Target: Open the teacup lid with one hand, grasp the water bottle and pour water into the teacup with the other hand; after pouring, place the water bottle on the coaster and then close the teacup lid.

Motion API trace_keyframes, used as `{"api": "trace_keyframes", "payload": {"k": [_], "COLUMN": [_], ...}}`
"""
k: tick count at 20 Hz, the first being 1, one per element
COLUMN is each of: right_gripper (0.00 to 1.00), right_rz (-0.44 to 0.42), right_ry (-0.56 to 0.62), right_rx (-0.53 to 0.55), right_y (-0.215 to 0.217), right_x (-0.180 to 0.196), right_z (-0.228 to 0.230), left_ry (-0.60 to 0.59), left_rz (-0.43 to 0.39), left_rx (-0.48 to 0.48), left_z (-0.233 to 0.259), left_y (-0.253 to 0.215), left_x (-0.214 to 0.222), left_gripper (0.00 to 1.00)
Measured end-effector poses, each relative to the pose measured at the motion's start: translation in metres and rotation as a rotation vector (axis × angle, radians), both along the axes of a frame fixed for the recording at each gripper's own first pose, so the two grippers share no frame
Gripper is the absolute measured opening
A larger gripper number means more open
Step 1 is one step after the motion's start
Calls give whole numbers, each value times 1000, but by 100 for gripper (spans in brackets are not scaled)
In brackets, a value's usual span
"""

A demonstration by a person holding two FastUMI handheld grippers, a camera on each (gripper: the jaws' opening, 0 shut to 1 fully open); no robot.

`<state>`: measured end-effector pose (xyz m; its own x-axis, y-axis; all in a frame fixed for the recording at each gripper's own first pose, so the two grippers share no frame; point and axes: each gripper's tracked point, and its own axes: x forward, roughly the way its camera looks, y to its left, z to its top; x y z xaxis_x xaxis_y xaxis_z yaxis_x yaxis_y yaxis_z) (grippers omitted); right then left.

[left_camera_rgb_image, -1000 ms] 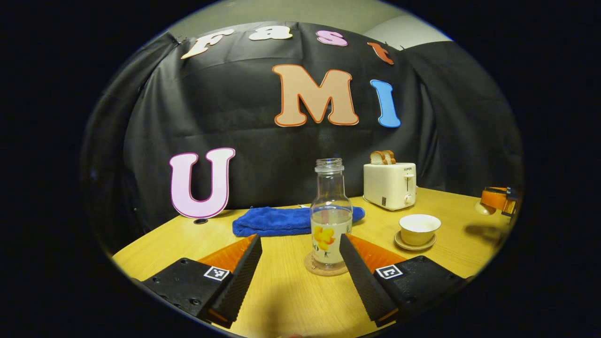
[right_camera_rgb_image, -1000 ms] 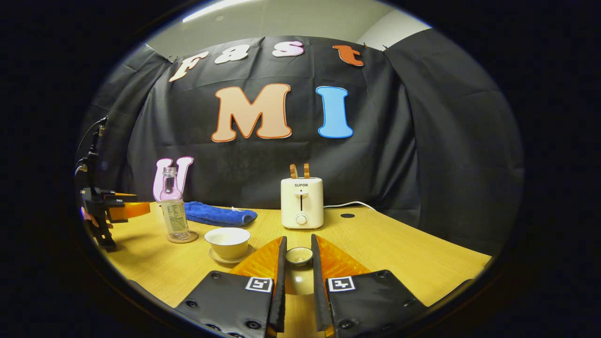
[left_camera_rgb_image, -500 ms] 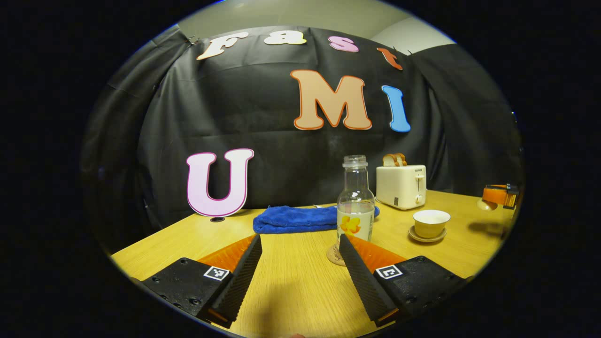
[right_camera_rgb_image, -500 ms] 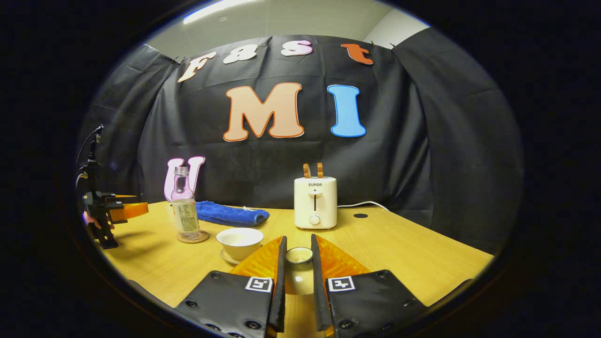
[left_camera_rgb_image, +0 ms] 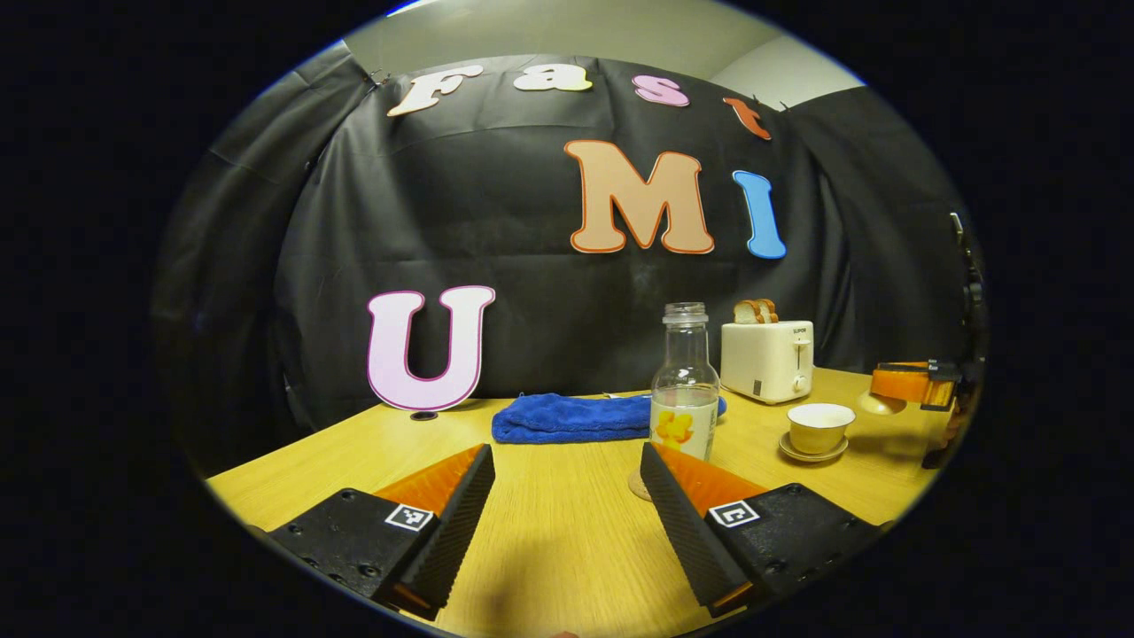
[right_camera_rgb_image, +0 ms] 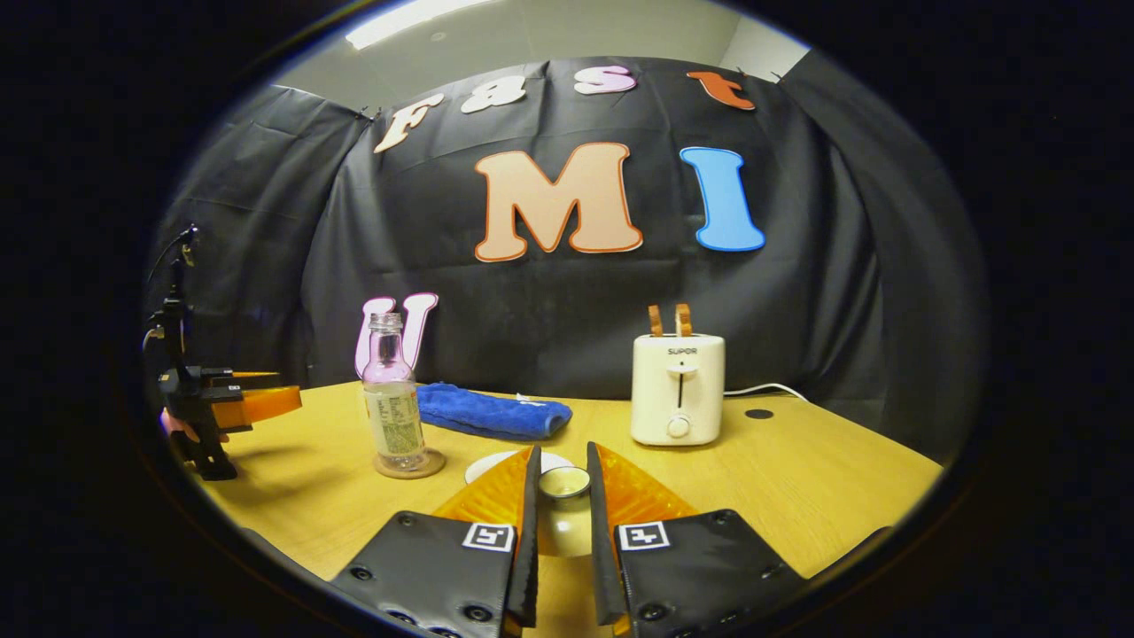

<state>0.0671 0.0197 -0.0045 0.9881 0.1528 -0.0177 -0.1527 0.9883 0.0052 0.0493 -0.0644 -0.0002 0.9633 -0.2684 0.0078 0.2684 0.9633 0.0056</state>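
A: Beside the teacup (left_camera_rgb_image: 816, 427), which hand is nearer?

B: I'd judge the right gripper (right_camera_rgb_image: 562, 496); it grips the lid (right_camera_rgb_image: 564, 481) by its knob, and the cup's rim peeks out just beyond its fingers.

A: And the water bottle (right_camera_rgb_image: 393, 408)?

B: Upright on its coaster (right_camera_rgb_image: 408, 464), left of the teacup. The left gripper (left_camera_rgb_image: 567, 505) stands wide and empty, short of the bottle.

A: Room?

B: Bare table (right_camera_rgb_image: 797, 478) on the teacup's right; the toaster (right_camera_rgb_image: 678, 388) sits behind.
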Motion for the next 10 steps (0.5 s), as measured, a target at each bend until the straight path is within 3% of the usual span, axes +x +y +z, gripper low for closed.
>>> {"api": "trace_keyframes", "payload": {"k": [3,10], "right_gripper": [28,28], "right_rz": [42,81], "right_ry": [4,38], "right_rx": [1,-2], "right_y": [17,34], "right_x": [15,39], "right_z": [-1,-7], "left_ry": [4,3], "left_rz": [42,48], "left_rx": [-9,-10], "left_z": [0,-1], "left_y": [11,13], "left_x": [-1,-6], "left_gripper": [96,96]}}
